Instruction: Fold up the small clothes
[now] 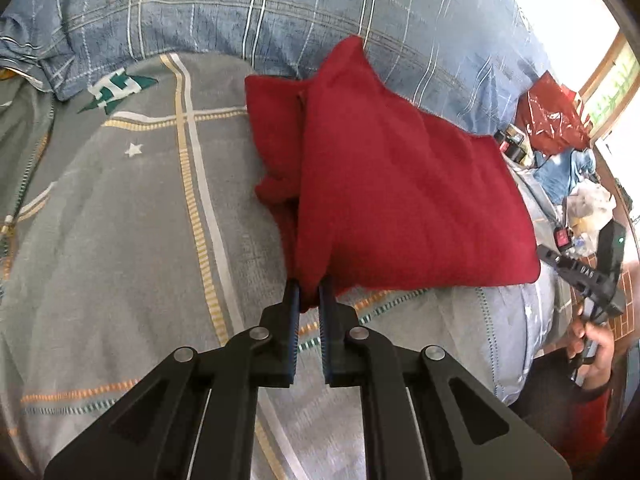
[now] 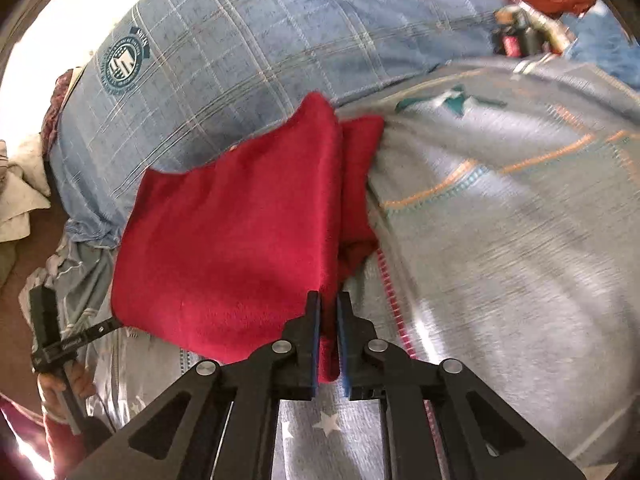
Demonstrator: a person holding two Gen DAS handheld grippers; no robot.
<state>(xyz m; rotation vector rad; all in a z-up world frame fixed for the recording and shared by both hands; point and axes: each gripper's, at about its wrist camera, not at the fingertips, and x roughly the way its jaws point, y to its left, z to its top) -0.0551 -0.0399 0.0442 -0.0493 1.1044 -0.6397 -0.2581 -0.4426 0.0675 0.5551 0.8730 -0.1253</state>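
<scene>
1. Left wrist: our left gripper (image 1: 309, 286) is clamped on the red cloth (image 1: 400, 200)'s near corner; the cloth runs ahead and rightward over the grey bedspread (image 1: 120, 220).
2. Right wrist: our right gripper (image 2: 329, 300) pinches the red cloth (image 2: 240, 232), which hangs leftward, seemingly already doubled; blur limits us.

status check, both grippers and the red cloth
Left gripper shut on red cloth edge. Right gripper shut on it too. Cloth lifted, draped in a fold over the grey bedspread. Nothing in the way.
</scene>
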